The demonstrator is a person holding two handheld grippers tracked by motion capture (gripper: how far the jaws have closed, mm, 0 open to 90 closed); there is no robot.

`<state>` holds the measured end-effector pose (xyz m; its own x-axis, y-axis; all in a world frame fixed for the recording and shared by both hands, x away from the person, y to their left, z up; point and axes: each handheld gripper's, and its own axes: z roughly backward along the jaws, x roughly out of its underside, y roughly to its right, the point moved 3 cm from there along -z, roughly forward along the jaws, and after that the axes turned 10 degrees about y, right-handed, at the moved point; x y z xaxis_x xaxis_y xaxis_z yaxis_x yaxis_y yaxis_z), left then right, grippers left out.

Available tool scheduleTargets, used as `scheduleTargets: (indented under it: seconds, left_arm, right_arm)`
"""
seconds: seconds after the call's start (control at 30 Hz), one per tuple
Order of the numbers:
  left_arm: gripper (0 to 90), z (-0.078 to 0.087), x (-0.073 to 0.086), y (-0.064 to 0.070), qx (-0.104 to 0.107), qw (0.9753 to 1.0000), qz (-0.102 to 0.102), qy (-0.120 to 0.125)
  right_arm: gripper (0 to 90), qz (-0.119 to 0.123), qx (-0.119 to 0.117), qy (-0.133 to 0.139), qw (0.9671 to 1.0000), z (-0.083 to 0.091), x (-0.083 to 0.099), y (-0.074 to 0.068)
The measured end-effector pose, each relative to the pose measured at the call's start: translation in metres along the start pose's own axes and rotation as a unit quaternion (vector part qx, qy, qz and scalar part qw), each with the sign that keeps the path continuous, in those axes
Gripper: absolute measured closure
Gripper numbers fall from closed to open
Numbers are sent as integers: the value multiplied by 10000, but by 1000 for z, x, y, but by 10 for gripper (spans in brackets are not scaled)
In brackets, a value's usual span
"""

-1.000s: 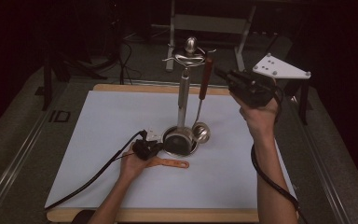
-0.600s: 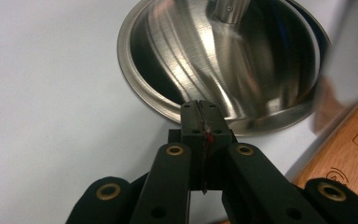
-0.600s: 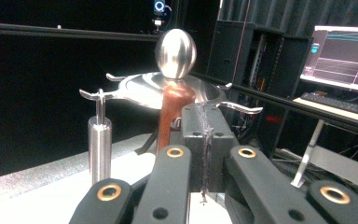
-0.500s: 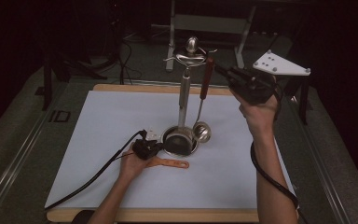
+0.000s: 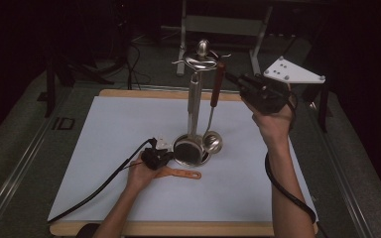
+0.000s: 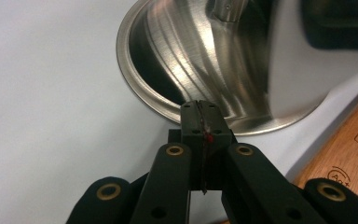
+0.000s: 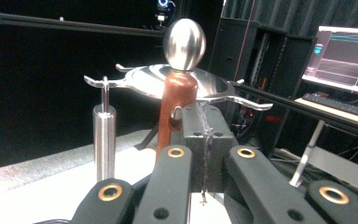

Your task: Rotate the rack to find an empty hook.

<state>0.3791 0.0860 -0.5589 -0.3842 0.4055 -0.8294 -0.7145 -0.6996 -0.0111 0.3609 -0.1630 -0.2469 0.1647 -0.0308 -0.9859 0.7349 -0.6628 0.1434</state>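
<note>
— Two claws are working at the bench (image 5: 104,148) right now; where is each one sitting?

— In the high view the left claw (image 5: 164,156) is lying low at about 9 o'clock of the steel stand's (image 5: 194,106) round base (image 5: 187,150), just beside its rim. The right claw (image 5: 230,77) is being held up high at about 3 o'clock of the stand's top, level with the hooks.

— Are they gripping anything?

— In the left gripper view, the jaws are pressing together with nothing between them, their tips at the edge of the base (image 6: 200,56). In the right gripper view, the jaws are also meeting, and the ladle's brown handle (image 7: 176,109) is standing just behind their tips; whether they are pinching it I cannot tell.

— And the ladle itself?

— It is hanging upright from the stand's top, the handle (image 5: 218,84) at the hook and the bowl (image 5: 212,143) dangling just beside the base at about 3 o'clock. A wooden spatula (image 5: 178,173) is lying flat on the bench at 6 o'clock of the base, partly under the left hand (image 5: 141,173).
</note>
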Motion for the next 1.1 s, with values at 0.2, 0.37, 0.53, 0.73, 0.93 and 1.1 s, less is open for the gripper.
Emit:
scheduleTargets:
  seconds: [0.2, 0.37, 0.53, 0.73, 0.93, 1.1]
  left_arm:
    - [900, 0, 0, 0, 0, 10000, -20, -15]
    - [900, 0, 0, 1, -25, 10000, -17, -11]
    - [900, 0, 0, 1, -37, 10000, -9, -5]
    - [900, 0, 0, 1, -35, 10000, -10, -19]
    - [900, 0, 0, 1, -41, 10000, -7, -23]
    - [900, 0, 0, 1, -42, 10000, -14, -24]
  right_arm:
    - [900, 144, -32, 10, 9999, 0, -1, -7]
    - [900, 297, -37, 6, 9996, 0, -2, -13]
    - [900, 284, 40, 7, 9996, 1, -1, -12]
    - [900, 422, 154, 1, 9990, 3, 0, -14]
    - [900, 564, 177, -32, 9982, 2, 0, -19]
    - [900, 639, 157, -47, 9978, 2, 1, -23]
